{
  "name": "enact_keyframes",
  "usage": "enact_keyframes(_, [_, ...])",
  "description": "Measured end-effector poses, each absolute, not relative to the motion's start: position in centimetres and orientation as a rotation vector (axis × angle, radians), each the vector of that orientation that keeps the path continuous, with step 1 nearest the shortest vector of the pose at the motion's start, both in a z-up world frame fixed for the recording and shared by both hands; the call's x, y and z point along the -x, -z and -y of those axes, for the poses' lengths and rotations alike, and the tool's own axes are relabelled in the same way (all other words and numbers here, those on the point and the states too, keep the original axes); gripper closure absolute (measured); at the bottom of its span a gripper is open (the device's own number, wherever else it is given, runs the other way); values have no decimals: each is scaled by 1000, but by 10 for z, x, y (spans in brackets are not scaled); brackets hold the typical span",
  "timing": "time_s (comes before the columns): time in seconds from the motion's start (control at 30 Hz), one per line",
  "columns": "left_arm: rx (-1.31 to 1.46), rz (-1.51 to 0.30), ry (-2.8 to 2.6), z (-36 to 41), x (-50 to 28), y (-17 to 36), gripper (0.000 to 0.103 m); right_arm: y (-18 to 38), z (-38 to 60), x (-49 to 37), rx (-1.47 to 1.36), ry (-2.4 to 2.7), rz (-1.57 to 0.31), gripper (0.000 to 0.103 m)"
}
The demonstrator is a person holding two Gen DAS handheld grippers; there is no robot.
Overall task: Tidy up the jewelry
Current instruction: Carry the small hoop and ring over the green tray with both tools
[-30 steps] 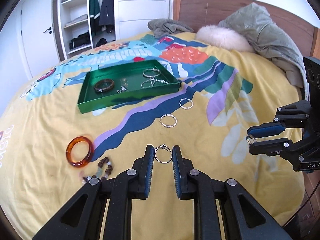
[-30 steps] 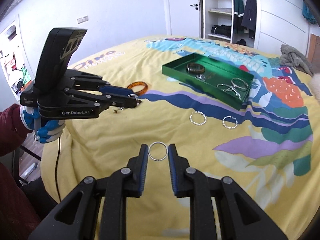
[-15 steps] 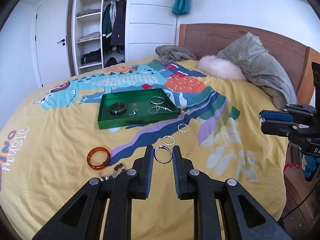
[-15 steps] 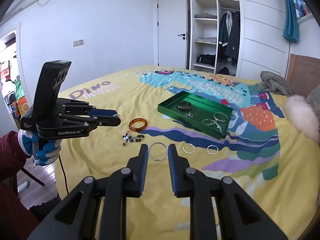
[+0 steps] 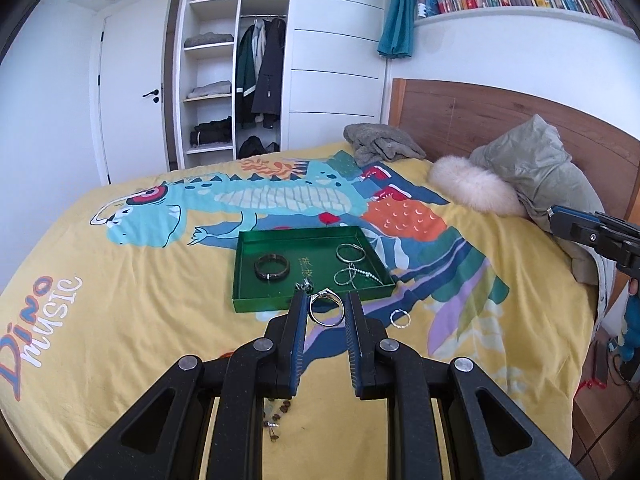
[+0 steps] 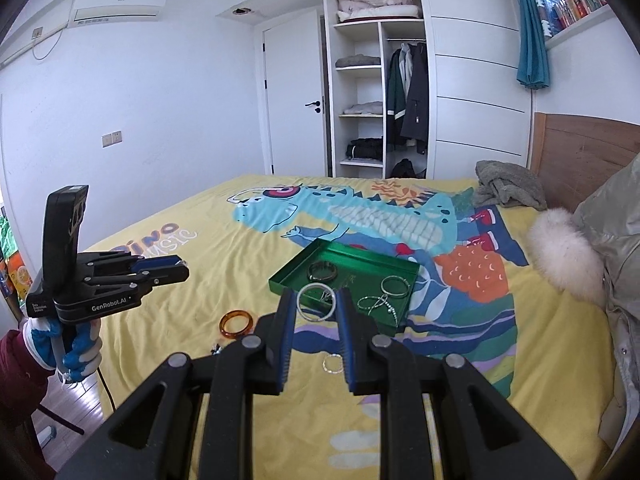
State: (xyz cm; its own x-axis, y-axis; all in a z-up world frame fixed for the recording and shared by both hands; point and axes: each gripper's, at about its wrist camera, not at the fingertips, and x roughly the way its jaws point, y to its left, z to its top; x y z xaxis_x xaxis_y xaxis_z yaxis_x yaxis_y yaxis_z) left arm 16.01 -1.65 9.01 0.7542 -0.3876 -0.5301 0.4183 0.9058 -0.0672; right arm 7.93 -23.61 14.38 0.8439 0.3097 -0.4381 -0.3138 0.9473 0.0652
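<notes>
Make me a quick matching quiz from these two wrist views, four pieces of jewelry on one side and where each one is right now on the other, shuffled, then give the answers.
Things:
1. dark bangle
2. amber bangle
3. plain silver ring
4. silver ring with a setting

Places:
A. between the fingers of the left gripper
B. on the yellow bedspread, outside the tray
C. inside the green tray
D. between the fingers of the right gripper

Pairs: 1-C, 2-B, 3-D, 4-A

My left gripper point(image 5: 327, 306) hides most of the bead bracelet point(image 5: 278, 408); my right gripper point(image 5: 592, 236) is cut off at the frame's right edge.
</notes>
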Motion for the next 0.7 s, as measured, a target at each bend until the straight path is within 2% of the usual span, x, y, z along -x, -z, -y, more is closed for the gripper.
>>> enact_keyframes(0.27, [-20, -607, 367, 22, -262, -96, 85, -176, 251, -177, -55, -266, -443, 84])
enact_keyframes(0.4, [-14, -640, 339, 28, -313, -80, 85, -170, 261, -235, -85, -228, -445, 84])
enact_keyframes(0.5, [-11, -684, 323, 36, -350, -53, 85, -139, 266, -280, -104, -211, -492, 84])
enact_keyframes(0.7, [-17, -779, 313, 52, -417, 13, 85, -41, 266, -361, -110, -201, -656, 84])
